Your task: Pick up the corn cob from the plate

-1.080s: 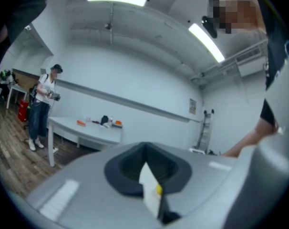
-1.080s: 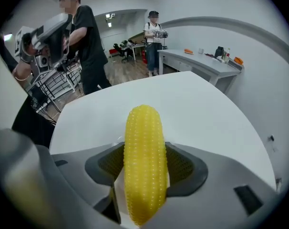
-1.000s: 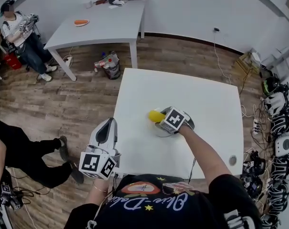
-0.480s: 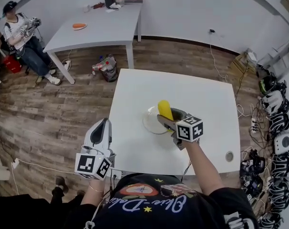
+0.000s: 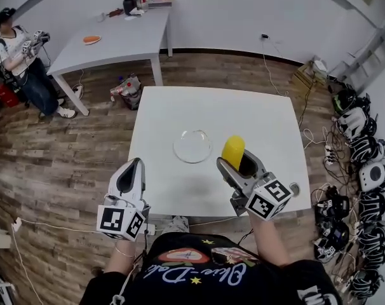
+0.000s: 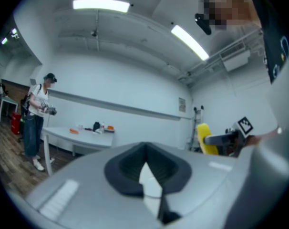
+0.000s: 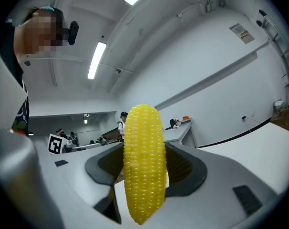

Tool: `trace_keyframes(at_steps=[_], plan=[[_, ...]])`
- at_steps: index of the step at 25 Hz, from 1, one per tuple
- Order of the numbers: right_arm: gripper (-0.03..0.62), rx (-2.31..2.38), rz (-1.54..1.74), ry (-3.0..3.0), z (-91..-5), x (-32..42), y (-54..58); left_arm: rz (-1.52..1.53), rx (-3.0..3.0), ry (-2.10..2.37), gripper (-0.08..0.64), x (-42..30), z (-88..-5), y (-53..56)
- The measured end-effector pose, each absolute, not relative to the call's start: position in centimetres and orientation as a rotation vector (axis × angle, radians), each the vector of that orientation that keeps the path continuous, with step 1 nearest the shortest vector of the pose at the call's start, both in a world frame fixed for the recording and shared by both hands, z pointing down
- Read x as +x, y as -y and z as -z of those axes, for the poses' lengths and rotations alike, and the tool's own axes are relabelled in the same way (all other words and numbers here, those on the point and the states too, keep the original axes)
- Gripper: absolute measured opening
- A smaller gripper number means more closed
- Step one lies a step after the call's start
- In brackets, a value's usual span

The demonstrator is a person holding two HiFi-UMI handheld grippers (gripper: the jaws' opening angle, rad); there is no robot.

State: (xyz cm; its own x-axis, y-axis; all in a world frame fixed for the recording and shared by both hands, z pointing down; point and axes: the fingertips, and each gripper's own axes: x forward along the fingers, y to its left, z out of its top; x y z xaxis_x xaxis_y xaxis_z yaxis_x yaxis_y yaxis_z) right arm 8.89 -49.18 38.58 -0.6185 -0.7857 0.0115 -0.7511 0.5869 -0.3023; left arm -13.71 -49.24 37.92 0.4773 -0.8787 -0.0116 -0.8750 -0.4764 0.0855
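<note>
A yellow corn cob (image 5: 232, 150) (image 7: 144, 161) stands upright between the jaws of my right gripper (image 5: 236, 159), which is shut on it and lifted well above the white table (image 5: 256, 126), to the right of the plate. The clear glass plate (image 5: 192, 146) lies bare near the table's middle. My left gripper (image 5: 129, 178) hangs over the table's front left edge, jaws shut with nothing between them. From the left gripper view, the corn cob (image 6: 205, 138) and right gripper show at the right.
A second white table (image 5: 110, 33) with an orange item and clutter stands far left. A person (image 5: 21, 56) stands beside it. A bag (image 5: 126, 88) lies on the wooden floor. Helmets and gear (image 5: 364, 164) line the right side.
My right gripper has lifted the corn cob off the plate and carried it right and toward me. The plate now lies bare. The left gripper has barely moved.
</note>
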Motion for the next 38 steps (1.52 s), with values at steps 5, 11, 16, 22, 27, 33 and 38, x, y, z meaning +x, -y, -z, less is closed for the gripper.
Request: trace_keyframes(at_steps=[5,11,16,22,27,33,38], plan=[[0.25,-1.336,0.346,-2.661,-38.4,10.4,43.8,0.074,2.62,1.538,-0.003,-12.6,-38.9,45.3],[0.25,-1.4,0.3,-2.648,-38.5,11.4,39.5,0.068,2.631,1.51,-0.003,-11.2,-38.8,41.7],[0.25,-1.405,0.249,-2.652,-37.8,11.4,36.3,0.063,2.628,1.527,-0.003,-11.3,-39.0,38.9],[0.25,-1.379,0.293,-2.623,-37.6,11.3,33.7,0.057,2.629,1.548,-0.003,-11.8,-39.1,36.4],[0.25,-1.382,0.324,-2.63,-37.5,11.3,33.4,0.058,2.638,1.552,-0.003,-11.8,-38.4,36.0],[0.25,-1.384,0.314,-2.669,-37.5,11.2,33.3,0.049,2.649,1.544,-0.003,-11.5,-38.4,35.7],[0.25,-1.387,0.313,-2.666,-37.0,11.1,33.5,0.039,2.64,1.557,-0.003,-12.0,-38.3,35.4]])
